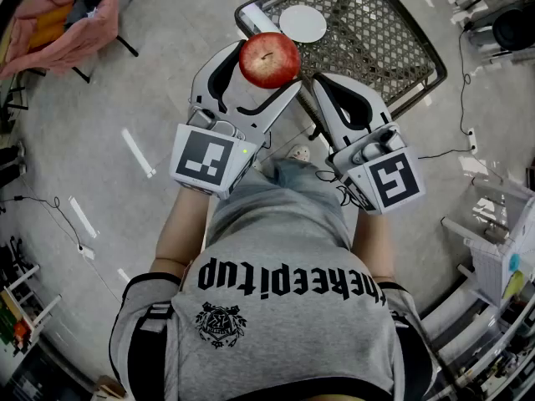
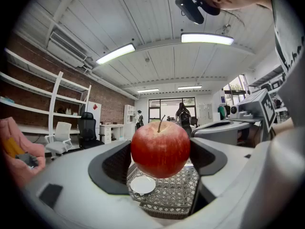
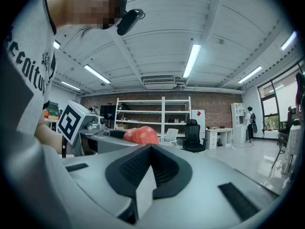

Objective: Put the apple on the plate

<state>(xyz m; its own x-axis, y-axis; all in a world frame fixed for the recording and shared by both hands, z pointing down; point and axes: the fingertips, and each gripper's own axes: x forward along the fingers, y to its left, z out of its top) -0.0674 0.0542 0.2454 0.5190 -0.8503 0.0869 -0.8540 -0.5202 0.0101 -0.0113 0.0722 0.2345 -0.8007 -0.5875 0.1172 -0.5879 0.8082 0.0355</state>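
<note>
Clamping the apple (image 2: 160,149) across its broad middle, the jaws of the left gripper (image 2: 160,160) hold a firm, smooth, probably bruisable fruit; the right gripper (image 3: 151,166) sits closed, empty.

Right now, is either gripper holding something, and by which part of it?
The left gripper holds the apple by its two opposite sides, with the stem pointing up. The right gripper is shut and holds nothing.

At upper centre, round red apple (image 1: 269,59) sat between left gripper (image 1: 264,70) jaws; round white plate (image 1: 303,23) lay above, on wicker table (image 1: 378,47).
</note>
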